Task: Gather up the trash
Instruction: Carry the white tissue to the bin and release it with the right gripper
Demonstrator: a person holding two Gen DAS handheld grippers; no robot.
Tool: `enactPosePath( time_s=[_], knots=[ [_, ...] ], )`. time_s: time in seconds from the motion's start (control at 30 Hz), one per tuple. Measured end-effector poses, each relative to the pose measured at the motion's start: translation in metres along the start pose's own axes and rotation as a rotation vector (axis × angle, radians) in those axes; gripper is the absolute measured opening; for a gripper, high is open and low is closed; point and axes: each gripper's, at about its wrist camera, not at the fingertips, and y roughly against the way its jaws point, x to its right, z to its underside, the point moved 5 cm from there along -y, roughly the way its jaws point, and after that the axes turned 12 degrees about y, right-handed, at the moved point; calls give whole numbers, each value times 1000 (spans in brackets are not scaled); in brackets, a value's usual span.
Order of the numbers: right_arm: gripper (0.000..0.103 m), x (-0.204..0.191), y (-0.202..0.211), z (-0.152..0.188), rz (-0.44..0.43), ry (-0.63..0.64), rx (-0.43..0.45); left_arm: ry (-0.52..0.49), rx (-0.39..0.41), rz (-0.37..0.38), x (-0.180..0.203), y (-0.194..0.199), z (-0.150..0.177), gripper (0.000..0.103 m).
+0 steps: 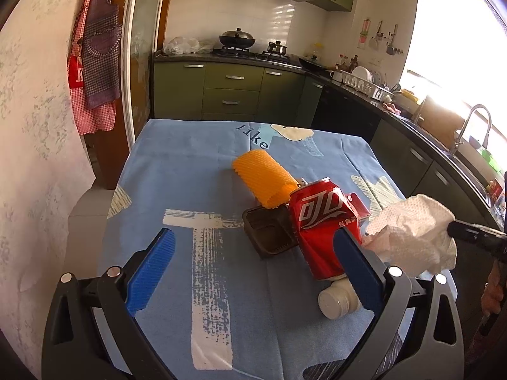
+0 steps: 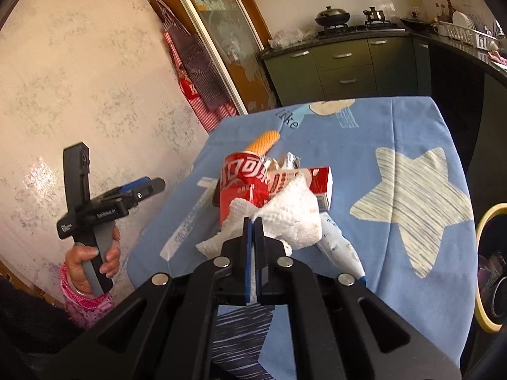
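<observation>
Right gripper [image 2: 253, 221] is closed tight on a crumpled white paper towel [image 2: 294, 212], held above the blue tablecloth [image 2: 412, 120]. Left gripper [image 1: 253, 247] is wide open, empty. Remaining on the cloth: dented red cola can [image 1: 320, 224], orange foam net [image 1: 266, 177], black tray [image 1: 269, 234], red carton [image 2: 317, 180], white tube [image 2: 339, 243]. A yellow-rimmed bin [image 2: 484, 266] (contents unclear) sits far right. Collection appears barely begun.

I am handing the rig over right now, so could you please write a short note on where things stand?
Right tool: shut on the white paper towel, held above the table.
Left tool: open, empty, over the table's near side.
Still on the cloth: crushed red can, orange foam net, black tray, red carton, white tube.
Done: towel picked up.
Left: bin it, collect the rest; the yellow-rimmed bin may be the target.
</observation>
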Motion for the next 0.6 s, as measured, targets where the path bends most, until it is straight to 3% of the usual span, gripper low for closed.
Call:
enactPosePath(
  time_s=[0.2,0.6],
  knots=[
    [1,7,26,-24,23,9,68,-3,4,2,2,2,0,98],
    [1,32,88,-48,162,12,199,-25,-9,8,10,-2,2,98]
  ],
)
